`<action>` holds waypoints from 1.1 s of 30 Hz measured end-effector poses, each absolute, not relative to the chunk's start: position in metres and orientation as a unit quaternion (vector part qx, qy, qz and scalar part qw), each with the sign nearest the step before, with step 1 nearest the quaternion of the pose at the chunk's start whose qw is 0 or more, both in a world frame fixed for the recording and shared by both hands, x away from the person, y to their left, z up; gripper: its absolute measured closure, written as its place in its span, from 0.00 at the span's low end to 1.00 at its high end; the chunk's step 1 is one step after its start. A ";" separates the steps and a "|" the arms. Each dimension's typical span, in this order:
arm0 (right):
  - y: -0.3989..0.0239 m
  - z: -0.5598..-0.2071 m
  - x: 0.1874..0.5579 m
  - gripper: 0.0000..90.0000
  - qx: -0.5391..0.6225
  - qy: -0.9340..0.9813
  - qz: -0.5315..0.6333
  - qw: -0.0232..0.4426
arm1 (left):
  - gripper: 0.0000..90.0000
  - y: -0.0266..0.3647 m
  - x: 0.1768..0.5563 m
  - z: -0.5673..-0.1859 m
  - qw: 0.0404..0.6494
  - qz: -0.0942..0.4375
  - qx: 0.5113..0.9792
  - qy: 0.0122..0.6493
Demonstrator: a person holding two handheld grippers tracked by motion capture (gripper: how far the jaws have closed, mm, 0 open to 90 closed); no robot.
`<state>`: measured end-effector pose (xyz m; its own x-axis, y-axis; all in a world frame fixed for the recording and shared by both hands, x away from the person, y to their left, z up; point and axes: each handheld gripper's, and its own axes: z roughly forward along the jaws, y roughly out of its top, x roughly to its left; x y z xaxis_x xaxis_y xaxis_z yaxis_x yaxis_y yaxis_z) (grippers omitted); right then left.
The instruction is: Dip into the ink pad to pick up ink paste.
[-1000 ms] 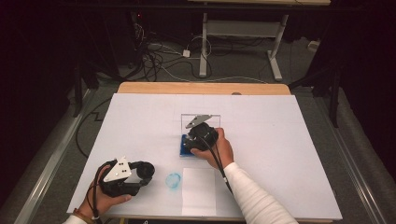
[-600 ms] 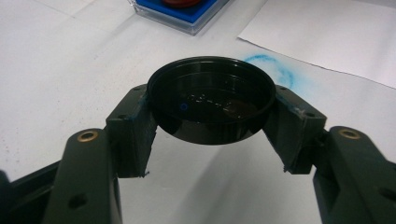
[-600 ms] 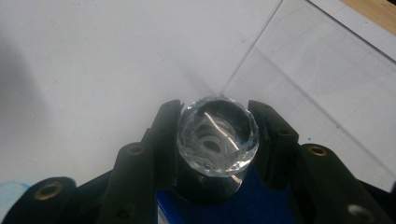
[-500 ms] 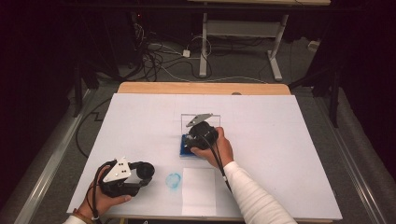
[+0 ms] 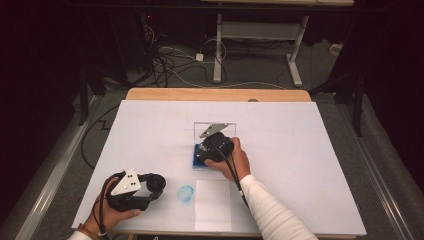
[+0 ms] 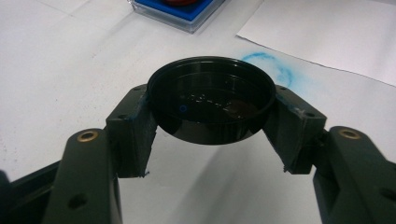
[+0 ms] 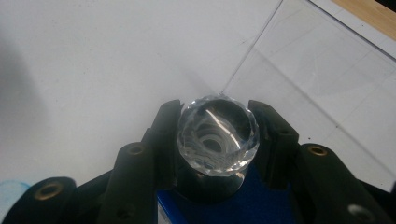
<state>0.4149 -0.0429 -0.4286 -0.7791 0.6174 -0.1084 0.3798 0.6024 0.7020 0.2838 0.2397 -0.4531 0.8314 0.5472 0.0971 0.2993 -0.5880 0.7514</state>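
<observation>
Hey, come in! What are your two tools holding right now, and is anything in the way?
Left tool shut on black round lid. Right tool shut on clear faceted knob, over blue pad. White sheet and blue smudge nearby, nothing blocking.

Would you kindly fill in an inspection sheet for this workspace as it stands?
Surface: white table top, with a blue smudge near the front edge.
Job's things: black round lid; clear faceted knob on a dark stamp, above a blue ink pad.
Clutter: white paper sheet; clear flat sheet behind the pad.
Grippers: left gripper shut on the lid; right gripper shut on the stamp just below its knob.
Cables: one trails from each gripper; a tangle lies on the floor.
Surroundings: dark room, white desk frame behind.
</observation>
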 end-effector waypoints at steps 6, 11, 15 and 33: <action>-0.044 -0.429 0.417 0.64 0.284 0.877 0.349 0.169 | 0.41 0.240 0.284 -0.453 0.384 0.162 0.876 0.242; -0.043 -0.429 0.413 0.64 0.283 0.879 0.342 0.175 | 0.41 0.240 0.284 -0.453 0.382 0.161 0.877 0.241; -0.044 -0.429 0.414 0.64 0.285 0.877 0.346 0.174 | 0.41 0.239 0.284 -0.453 0.384 0.161 0.877 0.242; -0.045 -0.429 0.418 0.64 0.280 0.881 0.347 0.158 | 0.41 0.239 0.284 -0.454 0.387 0.154 0.876 0.241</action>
